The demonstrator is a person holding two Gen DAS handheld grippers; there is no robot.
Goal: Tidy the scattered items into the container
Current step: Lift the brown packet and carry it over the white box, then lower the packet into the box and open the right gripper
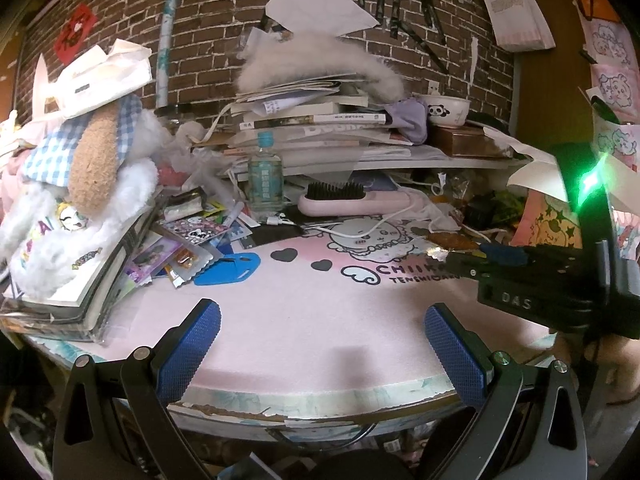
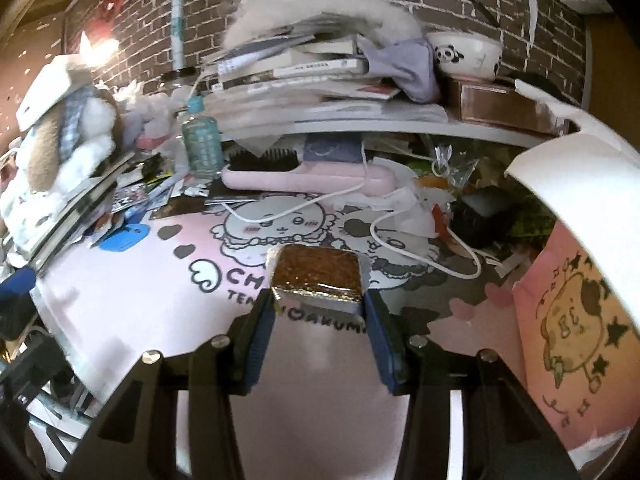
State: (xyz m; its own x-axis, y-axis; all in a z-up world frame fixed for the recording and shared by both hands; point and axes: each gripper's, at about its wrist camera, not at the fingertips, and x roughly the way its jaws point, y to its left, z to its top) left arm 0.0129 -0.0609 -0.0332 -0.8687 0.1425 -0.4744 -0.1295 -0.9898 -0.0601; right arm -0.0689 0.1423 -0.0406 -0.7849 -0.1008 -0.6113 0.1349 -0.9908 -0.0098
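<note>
My right gripper (image 2: 319, 300) is shut on a flat brown snack packet with silver foil edges (image 2: 318, 274), held above the pink desk mat (image 2: 132, 300). In the left wrist view the right gripper (image 1: 460, 258) comes in from the right with the same packet (image 1: 450, 240) at its tip. My left gripper (image 1: 322, 344) is open and empty, low over the near edge of the mat (image 1: 320, 320). A pink paper bag with a cartoon print (image 2: 576, 340) stands at the right; scattered packets (image 1: 188, 240) and a blue tag (image 1: 228, 268) lie at the left of the mat.
A plush dog (image 1: 80, 192) sits on stacked books at the left. A small bottle (image 1: 265, 178), a pink hairbrush (image 1: 352, 200) and a white cable (image 2: 424, 256) lie at the back. A shelf (image 1: 360, 160) carries books and a panda bowl (image 1: 444, 110). Brick wall behind.
</note>
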